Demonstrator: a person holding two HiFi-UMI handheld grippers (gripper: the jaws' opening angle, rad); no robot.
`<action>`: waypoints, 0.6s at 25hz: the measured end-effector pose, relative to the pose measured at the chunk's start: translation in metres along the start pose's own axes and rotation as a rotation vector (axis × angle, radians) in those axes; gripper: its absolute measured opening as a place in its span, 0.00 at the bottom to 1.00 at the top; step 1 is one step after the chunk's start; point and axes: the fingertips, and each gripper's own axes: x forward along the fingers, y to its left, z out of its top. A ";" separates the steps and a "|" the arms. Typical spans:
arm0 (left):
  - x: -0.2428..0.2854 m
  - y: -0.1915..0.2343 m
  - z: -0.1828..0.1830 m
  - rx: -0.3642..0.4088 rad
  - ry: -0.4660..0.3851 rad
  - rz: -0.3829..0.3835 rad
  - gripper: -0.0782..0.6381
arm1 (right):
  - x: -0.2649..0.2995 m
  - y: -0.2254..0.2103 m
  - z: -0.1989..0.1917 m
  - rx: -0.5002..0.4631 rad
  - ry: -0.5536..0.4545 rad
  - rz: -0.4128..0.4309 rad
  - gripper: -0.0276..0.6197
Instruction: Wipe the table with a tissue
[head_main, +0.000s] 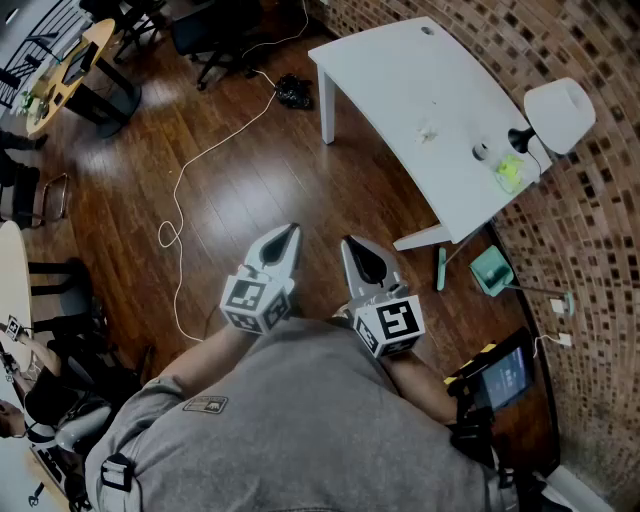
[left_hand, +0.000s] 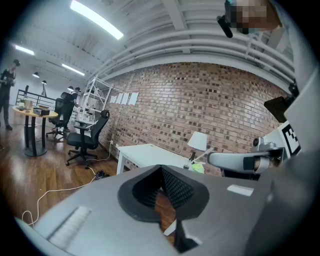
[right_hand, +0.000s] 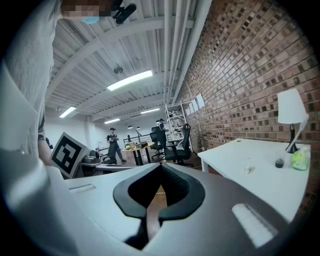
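Note:
A white table (head_main: 400, 80) stands against the brick wall, ahead and to the right. A small crumpled tissue (head_main: 428, 131) lies on its top, and the right gripper view shows this tissue (right_hand: 248, 167) as a pale speck. Both grippers hang close to the person's body over the wooden floor, well short of the table. The left gripper (head_main: 290, 232) is shut with nothing in it, its jaws meeting at the tip (left_hand: 161, 169). The right gripper (head_main: 352, 243) is also shut and empty (right_hand: 161, 167).
A lamp (head_main: 558, 113) with a white shade, a small dark cup (head_main: 481, 151) and a green object (head_main: 510, 172) sit at the table's right end. A white cable (head_main: 180, 190) snakes over the floor. Office chairs (head_main: 210, 40) and a round table (head_main: 70, 70) stand at far left. A teal item (head_main: 490, 270) lies by the wall.

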 end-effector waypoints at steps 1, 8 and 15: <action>0.002 0.011 0.003 -0.011 0.004 0.000 0.11 | 0.012 0.002 0.001 0.002 0.004 -0.004 0.06; 0.021 0.101 0.043 -0.008 -0.002 -0.035 0.11 | 0.101 0.025 0.021 0.014 0.014 -0.035 0.06; 0.035 0.178 0.067 0.040 0.026 -0.127 0.11 | 0.180 0.046 0.032 0.046 0.009 -0.121 0.06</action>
